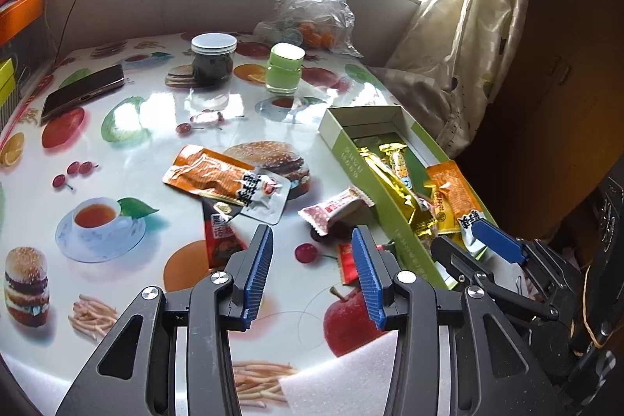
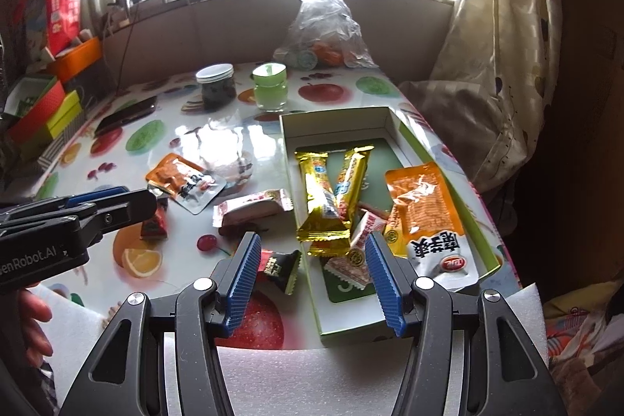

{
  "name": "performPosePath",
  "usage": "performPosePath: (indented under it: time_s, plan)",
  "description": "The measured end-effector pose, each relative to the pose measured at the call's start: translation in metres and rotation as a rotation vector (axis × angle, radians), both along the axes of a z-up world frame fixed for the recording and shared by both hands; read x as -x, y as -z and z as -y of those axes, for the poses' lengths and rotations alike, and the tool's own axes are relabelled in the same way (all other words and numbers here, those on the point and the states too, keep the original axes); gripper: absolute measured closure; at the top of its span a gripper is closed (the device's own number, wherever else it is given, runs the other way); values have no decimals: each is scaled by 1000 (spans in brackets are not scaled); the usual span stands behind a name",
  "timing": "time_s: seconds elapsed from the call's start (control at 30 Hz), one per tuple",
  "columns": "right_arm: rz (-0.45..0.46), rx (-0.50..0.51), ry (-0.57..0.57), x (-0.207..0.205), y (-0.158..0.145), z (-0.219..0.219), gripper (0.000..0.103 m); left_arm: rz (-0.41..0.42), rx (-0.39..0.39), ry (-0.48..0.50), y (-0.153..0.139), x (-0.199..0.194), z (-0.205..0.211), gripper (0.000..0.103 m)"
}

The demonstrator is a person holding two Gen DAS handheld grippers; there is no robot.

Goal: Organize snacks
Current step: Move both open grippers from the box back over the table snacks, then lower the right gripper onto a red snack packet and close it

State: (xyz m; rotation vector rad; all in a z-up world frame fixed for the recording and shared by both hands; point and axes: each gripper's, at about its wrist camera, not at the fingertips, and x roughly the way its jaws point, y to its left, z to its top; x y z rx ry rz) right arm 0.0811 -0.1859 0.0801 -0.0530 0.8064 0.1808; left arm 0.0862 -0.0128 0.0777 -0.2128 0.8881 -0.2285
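Observation:
A green-and-white box [image 2: 339, 328] [image 1: 351, 158] lies on the table's right side. It holds two gold bars [image 2: 323, 197], an orange packet [image 2: 425, 213] and small pink candies [image 2: 347, 266]. Loose on the table are an orange packet [image 1: 218, 174] [image 2: 179, 178], a pink candy [image 1: 335, 209] [image 2: 253, 207], a dark red packet [image 1: 220, 240] and a black-red candy [image 2: 279, 266]. My left gripper [image 1: 312, 240] is open and empty above the table, near the loose snacks. My right gripper [image 2: 312, 248] is open and empty over the box's near end.
At the back stand a dark jar [image 1: 212, 61], a green jar [image 1: 284, 67] and a plastic bag of fruit [image 1: 312, 14]. A phone [image 1: 82, 92] lies at the left. Coloured boxes [image 2: 46, 112] stack at the far left. White foam [image 2: 304, 377] lies at the near edge.

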Motion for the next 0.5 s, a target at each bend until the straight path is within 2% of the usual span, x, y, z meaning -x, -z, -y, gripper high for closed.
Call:
performPosePath:
  time_s: [0.2, 0.5]
  plan:
    - [-9, 17, -77, 2, 7, -13, 47, -31, 5, -58, 15, 3, -26, 59]
    - [-48, 151, -311, -5, 22, -43, 47, -83, 9, -123, 35, 3, -54, 59]
